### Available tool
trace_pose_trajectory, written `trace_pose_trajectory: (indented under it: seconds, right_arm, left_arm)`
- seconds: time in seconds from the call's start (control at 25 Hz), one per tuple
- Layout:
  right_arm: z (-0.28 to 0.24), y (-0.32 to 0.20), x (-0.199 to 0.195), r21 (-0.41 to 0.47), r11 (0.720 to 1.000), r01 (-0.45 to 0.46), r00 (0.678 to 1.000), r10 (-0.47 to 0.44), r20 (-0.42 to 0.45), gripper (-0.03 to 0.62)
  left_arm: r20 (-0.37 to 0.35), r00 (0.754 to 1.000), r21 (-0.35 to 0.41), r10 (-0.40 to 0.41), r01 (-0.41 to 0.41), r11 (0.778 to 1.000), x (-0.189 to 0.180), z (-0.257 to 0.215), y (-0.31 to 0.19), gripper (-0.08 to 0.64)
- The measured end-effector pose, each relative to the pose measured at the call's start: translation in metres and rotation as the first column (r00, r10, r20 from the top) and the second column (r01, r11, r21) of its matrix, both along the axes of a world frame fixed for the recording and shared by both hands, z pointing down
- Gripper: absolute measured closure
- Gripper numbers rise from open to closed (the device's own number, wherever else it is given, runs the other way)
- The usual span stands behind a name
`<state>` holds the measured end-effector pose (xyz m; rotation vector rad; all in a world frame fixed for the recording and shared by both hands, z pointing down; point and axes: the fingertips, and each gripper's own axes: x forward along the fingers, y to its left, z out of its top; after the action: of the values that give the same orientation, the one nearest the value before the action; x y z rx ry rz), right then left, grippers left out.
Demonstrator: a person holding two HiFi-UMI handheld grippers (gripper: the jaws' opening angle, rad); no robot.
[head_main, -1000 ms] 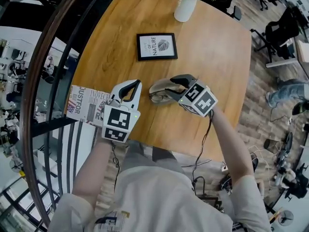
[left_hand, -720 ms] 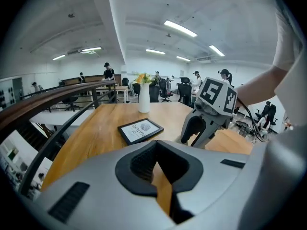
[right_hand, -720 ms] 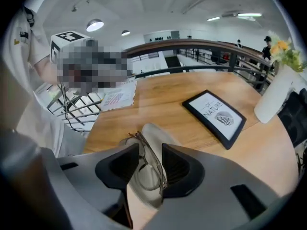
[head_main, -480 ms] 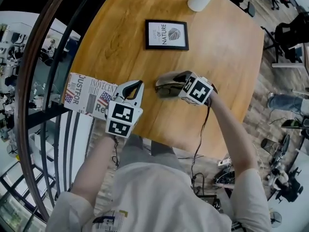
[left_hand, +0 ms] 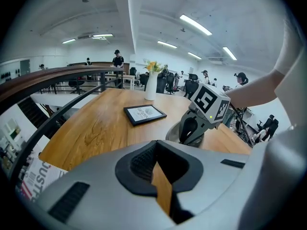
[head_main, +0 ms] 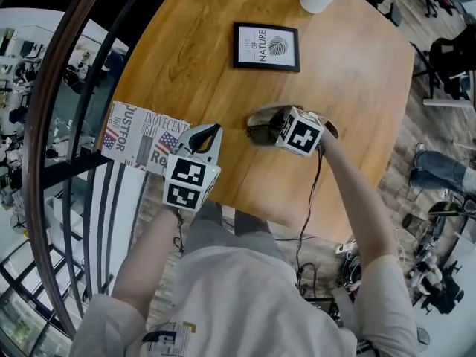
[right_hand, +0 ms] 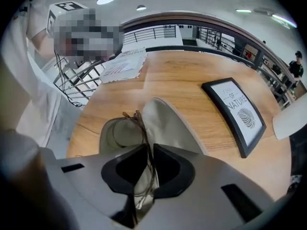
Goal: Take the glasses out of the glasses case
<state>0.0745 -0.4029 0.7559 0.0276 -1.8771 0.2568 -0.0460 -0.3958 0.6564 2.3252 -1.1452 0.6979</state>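
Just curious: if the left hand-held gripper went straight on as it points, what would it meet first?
Probably the bare wooden table, short of the framed picture; depth is hard to judge.

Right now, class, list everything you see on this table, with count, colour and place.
table: 1, brown wood, under everything
framed print: 1, black frame, far side of table
vase: 1, white, holding yellow flowers, far edge
newspaper: 1, white with red and blue, left edge
glasses case: 1, beige, open, mid-table
glasses: 1, thin brown frame, standing in the case
left gripper: 1, grey, shut and empty, beside newspaper
right gripper: 1, grey, jaws just closed onto the glasses
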Motion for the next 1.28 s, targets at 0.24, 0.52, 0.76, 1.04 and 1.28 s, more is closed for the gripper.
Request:
trace_pose_trajectory:
  seconds: [0.24, 0.52, 0.76, 1.04, 1.28]
  right_arm:
    - [-0.038, 0.006, 0.002, 0.061, 0.998, -0.006, 1.000, 0.004, 0.028, 0.553]
    - [-0.130, 0.003, 0.012, 0.149, 0.975, -0.163, 0.976, 0.137, 0.172, 0.554]
    - [-0.229, -0.017, 0.031, 0.304, 0.867, -0.395, 0.897, 0.291, 0.333, 0.554]
    - [-0.362, -0.013, 0.054, 0.418, 0.634, -0.651, 0.730, 0.371, 0.574, 0.554]
    - [-0.471, 0.023, 0.068, 0.451, 0.458, -0.766, 0.602, 0.265, 0.753, 0.554]
  left_arm:
    - [-0.001, 1.000, 0.044, -0.013, 0.013, 0.999, -0.007, -0.013, 0.000, 0.545]
    - [0.003, 1.000, 0.154, 0.003, -0.004, 0.988, -0.006, -0.075, -0.008, 0.545]
    - [-0.009, 1.000, 0.292, 0.002, 0.000, 0.956, -0.008, -0.151, -0.022, 0.545]
    - [0.026, 0.999, 0.490, 0.025, -0.035, 0.871, -0.007, -0.265, -0.024, 0.545]
    - [0.033, 0.999, 0.618, 0.034, -0.047, 0.784, -0.006, -0.347, -0.010, 0.543]
